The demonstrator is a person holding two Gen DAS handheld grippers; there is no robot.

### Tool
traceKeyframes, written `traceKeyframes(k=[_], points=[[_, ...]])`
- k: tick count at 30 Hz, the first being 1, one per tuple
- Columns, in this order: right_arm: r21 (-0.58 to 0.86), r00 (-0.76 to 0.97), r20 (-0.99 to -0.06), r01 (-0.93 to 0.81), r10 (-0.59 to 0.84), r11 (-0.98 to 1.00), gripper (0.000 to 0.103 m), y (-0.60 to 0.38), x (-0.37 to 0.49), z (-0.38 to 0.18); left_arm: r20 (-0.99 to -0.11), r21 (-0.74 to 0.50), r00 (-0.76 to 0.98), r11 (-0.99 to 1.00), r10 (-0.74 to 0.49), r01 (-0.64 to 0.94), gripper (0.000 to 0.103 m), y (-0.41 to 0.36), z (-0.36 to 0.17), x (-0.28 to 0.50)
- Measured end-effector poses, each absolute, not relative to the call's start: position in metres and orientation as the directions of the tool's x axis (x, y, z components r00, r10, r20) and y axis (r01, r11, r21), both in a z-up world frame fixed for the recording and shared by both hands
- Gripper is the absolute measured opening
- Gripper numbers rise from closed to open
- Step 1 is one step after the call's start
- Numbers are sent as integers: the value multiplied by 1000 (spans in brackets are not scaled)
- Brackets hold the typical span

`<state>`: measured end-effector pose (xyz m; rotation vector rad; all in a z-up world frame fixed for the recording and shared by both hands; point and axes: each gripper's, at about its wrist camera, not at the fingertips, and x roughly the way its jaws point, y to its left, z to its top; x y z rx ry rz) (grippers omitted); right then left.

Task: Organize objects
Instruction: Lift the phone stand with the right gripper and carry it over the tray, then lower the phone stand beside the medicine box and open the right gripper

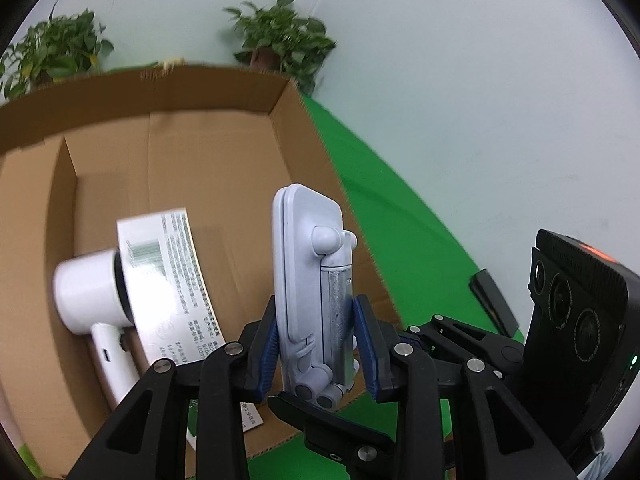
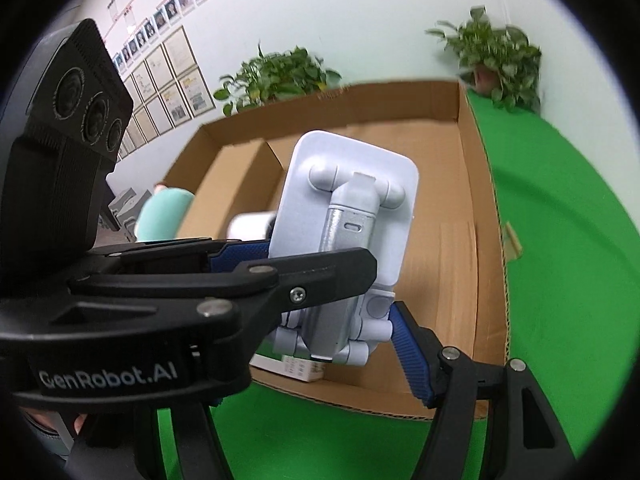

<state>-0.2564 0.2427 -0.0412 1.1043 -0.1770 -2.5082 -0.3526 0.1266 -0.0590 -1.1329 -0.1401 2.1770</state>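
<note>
A pale lavender folding phone stand (image 1: 310, 280) is held upright between the blue pads of my left gripper (image 1: 320, 340), above the near edge of an open cardboard box (image 1: 208, 152). The same stand (image 2: 352, 220) fills the right wrist view, where the left gripper's black finger (image 2: 312, 276) crosses in front of it. My right gripper (image 2: 340, 320) is open around the stand's base; one blue pad (image 2: 412, 348) stands just right of it, apart from it. Inside the box lie a white hair dryer (image 1: 92, 292) and a white printed carton (image 1: 172, 280).
The box (image 2: 476, 240) sits on a green cloth (image 2: 560, 240) with a divider at its left end. Two potted plants (image 1: 280, 36) stand behind it against a white wall. The other gripper's black camera block (image 1: 576, 312) is at the right. Framed papers (image 2: 172, 80) hang on the wall.
</note>
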Motion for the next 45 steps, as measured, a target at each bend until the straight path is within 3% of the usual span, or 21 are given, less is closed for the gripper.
traceKeyframes(k=[18,36,45], points=[[285,-377,-838,312,-393,-906,66,242,-296,-99,-790,-402,-309,-829,529,-390,32,137,-129,-377],[278,-341,-860,308,-378,-910,67,233,-289,-105,-815,-364,-304,-843,494,-396,33,131,-123,-363],[271,-346,-860,315,-376,-910,68,230,-281,-103,-768,-375,-362,-830,528,-413,35,109,-92,-345]])
